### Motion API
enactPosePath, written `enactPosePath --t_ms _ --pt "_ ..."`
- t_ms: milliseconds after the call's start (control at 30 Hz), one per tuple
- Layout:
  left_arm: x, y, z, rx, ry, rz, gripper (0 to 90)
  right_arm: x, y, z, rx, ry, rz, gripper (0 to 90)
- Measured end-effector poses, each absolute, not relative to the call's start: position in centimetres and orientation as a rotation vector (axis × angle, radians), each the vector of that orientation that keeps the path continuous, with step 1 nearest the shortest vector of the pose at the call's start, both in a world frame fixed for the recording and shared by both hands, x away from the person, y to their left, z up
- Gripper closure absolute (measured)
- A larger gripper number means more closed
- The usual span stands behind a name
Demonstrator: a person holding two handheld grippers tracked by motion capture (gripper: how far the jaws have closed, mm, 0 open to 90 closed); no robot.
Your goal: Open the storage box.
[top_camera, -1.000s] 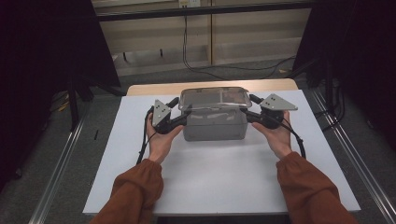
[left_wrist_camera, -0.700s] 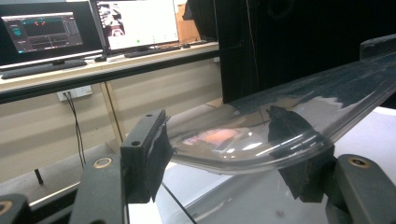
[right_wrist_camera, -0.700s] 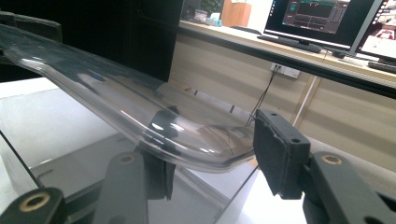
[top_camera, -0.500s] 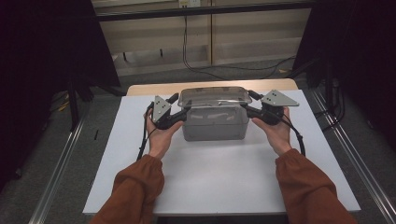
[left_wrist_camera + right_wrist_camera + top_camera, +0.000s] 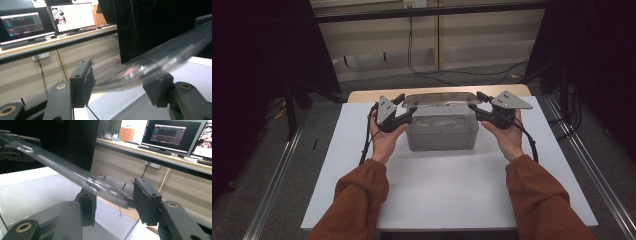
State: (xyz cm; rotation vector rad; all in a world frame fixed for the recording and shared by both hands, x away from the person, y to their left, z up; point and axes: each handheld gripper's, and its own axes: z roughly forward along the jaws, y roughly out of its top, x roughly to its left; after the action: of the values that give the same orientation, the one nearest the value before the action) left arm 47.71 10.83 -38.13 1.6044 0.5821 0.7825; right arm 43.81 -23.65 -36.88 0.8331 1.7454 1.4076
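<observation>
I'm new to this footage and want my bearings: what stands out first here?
A clear plastic lid is held just above a clear plastic box at the middle of the white table. The left gripper and right gripper each have jaws around one end of it.

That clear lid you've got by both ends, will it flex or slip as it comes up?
The clear lid looks thin, so it may bow in the middle. Its glossy plastic could slip, since each gripper bears on just an end edge. It probably weighs little.
</observation>
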Motion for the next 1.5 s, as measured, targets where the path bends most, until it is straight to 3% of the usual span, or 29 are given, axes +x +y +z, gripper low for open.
enactPosePath --t_ms 333,633,1500 --pt "49.1 11.1 -37.8 1.602 0.598 0.799 46.9 44.6 -23.7 -36.3 0.832 1.717 1.427 56.0" --pt "49.8 11.0 -37.8 1.616 0.612 0.78 55.8 45.4 -23.9 -36.4 0.842 1.701 1.436 58.2" --pt "51.4 10.7 -38.0 1.612 0.664 0.74 58.5 49.1 -24.0 -37.8 0.898 1.742 1.407 57.2"
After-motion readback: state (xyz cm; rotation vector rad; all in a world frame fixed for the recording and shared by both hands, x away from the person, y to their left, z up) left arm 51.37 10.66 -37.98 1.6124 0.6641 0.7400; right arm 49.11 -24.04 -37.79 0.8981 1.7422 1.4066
